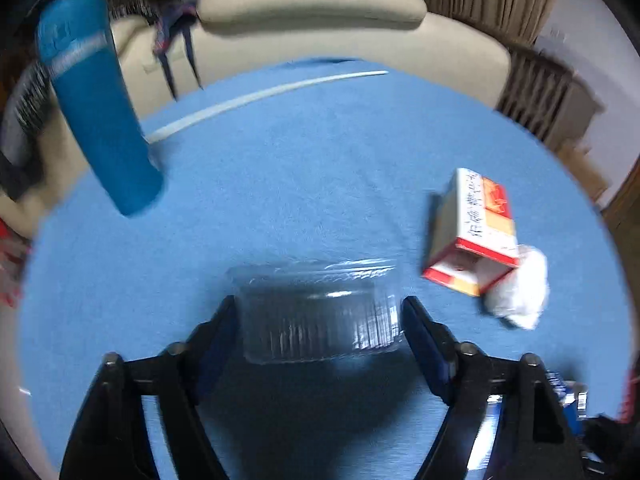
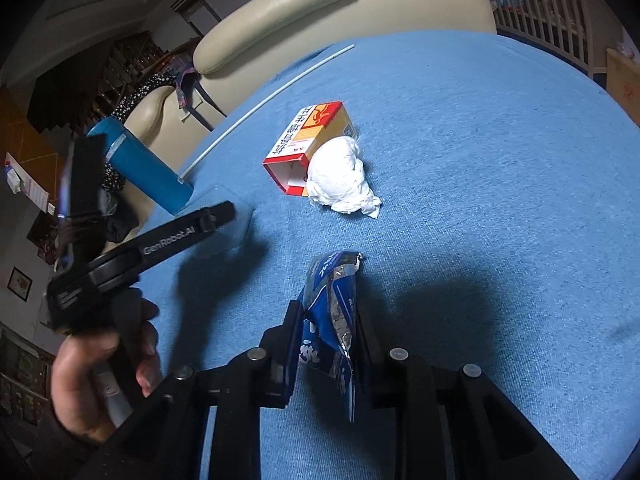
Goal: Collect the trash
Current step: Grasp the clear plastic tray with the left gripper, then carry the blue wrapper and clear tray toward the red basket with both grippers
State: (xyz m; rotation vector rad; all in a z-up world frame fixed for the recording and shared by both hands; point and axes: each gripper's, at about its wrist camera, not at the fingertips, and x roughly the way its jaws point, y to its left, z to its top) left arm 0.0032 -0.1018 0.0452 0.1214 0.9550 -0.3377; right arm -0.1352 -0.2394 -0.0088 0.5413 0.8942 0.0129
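My left gripper (image 1: pixel 320 305) is shut on a clear plastic container (image 1: pixel 320 328), one pad against each side, just over the blue tablecloth (image 1: pixel 304 184). My right gripper (image 2: pixel 328 316) pinches a crumpled blue snack wrapper (image 2: pixel 334 304) low over the cloth. An open red, white and yellow carton (image 1: pixel 476 232) (image 2: pixel 312 140) lies on its side with a crumpled white tissue (image 1: pixel 520 292) (image 2: pixel 340 180) against its open end. A tall blue cylinder (image 1: pixel 100 100) (image 2: pixel 148 164) stands at the table's left edge, ahead and left of the left gripper.
A thin white rod (image 1: pixel 260 96) (image 2: pixel 264 104) lies along the far left of the cloth. A cream sofa (image 1: pixel 312 0) (image 2: pixel 280 20) stands behind the table. In the right wrist view a hand (image 2: pixel 100 360) holds the left gripper's handle at the left.
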